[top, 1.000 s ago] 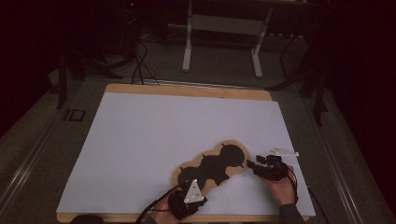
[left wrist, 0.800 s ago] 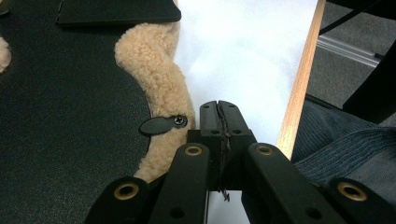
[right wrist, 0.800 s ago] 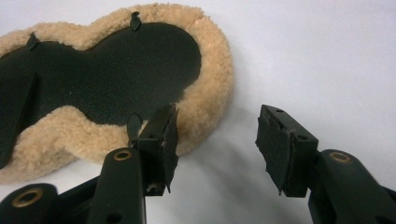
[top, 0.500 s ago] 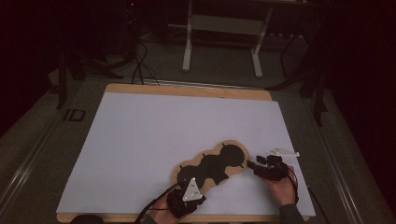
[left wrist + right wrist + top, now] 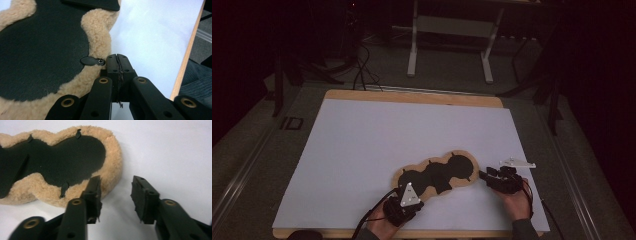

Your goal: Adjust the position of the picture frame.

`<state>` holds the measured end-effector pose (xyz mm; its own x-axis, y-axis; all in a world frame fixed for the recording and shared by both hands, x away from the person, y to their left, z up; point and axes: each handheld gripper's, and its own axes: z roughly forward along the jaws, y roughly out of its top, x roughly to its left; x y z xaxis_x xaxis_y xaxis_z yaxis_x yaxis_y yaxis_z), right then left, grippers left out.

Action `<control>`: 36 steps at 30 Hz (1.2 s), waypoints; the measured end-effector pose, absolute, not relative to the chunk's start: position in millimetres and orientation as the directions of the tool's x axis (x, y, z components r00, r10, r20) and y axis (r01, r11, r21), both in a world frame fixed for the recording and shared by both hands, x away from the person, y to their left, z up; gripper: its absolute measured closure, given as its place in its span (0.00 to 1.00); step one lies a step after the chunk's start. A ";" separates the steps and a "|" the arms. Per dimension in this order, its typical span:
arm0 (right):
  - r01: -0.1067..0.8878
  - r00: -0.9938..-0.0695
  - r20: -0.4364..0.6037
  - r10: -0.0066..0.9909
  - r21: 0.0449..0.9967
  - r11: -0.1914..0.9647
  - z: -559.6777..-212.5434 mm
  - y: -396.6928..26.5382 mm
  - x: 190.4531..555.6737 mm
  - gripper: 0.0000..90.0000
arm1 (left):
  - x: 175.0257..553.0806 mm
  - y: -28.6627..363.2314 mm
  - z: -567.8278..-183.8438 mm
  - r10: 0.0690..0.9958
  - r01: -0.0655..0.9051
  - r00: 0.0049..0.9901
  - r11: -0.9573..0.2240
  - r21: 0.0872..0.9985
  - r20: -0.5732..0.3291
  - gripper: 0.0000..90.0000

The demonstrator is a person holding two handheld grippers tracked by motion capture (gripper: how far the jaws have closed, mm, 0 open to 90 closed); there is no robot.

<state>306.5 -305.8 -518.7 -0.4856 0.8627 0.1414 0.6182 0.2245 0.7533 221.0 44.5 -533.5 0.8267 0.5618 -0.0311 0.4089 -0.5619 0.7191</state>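
Observation:
A flat pad (image 5: 437, 173) with a black face and a tan fleece rim lies on the white sheet near the table's front. My left gripper (image 5: 418, 199) sits at its near left end. In the left gripper view its jaws (image 5: 117, 56) are shut, tips against the fleece rim (image 5: 100, 27) beside a small black tab (image 5: 88, 60). My right gripper (image 5: 483, 175) points at the pad's right end. Its jaws (image 5: 116, 182) have just been closing and stand apart over bare sheet, the pad (image 5: 62, 157) just beside the left one.
The white sheet (image 5: 387, 130) covers a wooden table whose front edge (image 5: 186, 62) runs close to my left gripper. Behind the table stand a metal frame (image 5: 452, 40) and floor cables (image 5: 362, 70). A person's hands hold both grippers from the bottom.
My left gripper has edged slightly toward the pad's near rim. The right hand has stayed in place.

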 end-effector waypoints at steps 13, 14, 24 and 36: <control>0.668 -0.450 0.145 0.881 0.710 0.224 -514.2 -293.5 327.9 0.94 | 226.3 53.0 -532.5 0.587 0.415 0.810 -0.561 0.716 -0.009 1.00; 0.671 -0.447 0.148 0.882 0.708 0.221 -514.5 -293.0 328.2 0.94 | 227.1 54.6 -532.1 0.590 0.417 0.807 -0.559 0.717 -0.010 1.00; 0.669 -0.453 0.070 0.889 0.685 0.287 -520.4 -286.6 316.5 0.93 | 230.0 64.3 -528.2 0.617 0.422 0.787 -0.537 0.731 0.000 1.00; 0.684 -0.450 0.079 0.890 0.671 0.286 -525.6 -287.5 318.0 0.93 | 229.1 54.2 -536.9 0.595 0.406 0.803 -0.600 0.690 0.045 1.00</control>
<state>318.0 -287.5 -525.6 -0.4495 0.8897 0.0793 0.6843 0.2859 0.6708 229.1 54.2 -536.9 0.8027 0.5946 0.0449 0.4056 -0.5996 0.6899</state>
